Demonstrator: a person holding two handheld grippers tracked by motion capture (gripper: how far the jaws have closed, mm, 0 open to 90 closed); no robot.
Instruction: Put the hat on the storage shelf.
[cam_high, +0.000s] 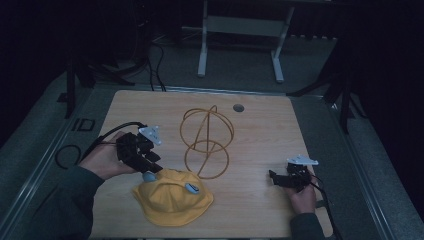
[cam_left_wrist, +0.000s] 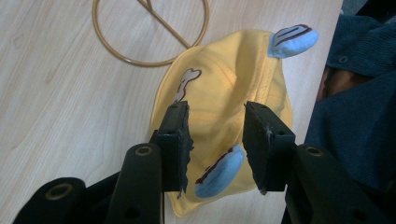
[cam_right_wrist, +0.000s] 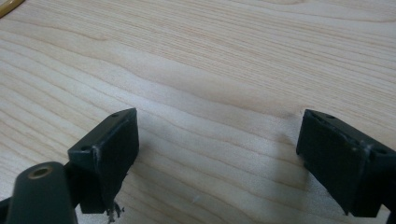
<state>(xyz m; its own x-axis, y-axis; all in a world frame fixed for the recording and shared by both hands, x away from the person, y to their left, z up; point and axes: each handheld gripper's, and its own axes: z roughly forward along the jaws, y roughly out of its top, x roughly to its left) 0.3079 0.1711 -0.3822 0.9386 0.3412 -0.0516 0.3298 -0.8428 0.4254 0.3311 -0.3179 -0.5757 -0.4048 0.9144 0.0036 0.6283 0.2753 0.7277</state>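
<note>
Left gripper sits at the near-left of the table, tipped down over the yellow hat, jaws parted with a gap between them. In the left gripper view the hat's blue ear lies between the jaws, pads not pressing on it, so nothing is gripped; cannot tell if the tips touch the fabric. Hat lies crumpled at the near edge, left of centre, second blue ear on its other side. Gold wire stand is upright just beyond the hat at mid-table, its base ring close to the fabric. Right gripper is low at the near-right, well apart from the hat, jaws spread wide over bare wood, holding nothing.
</note>
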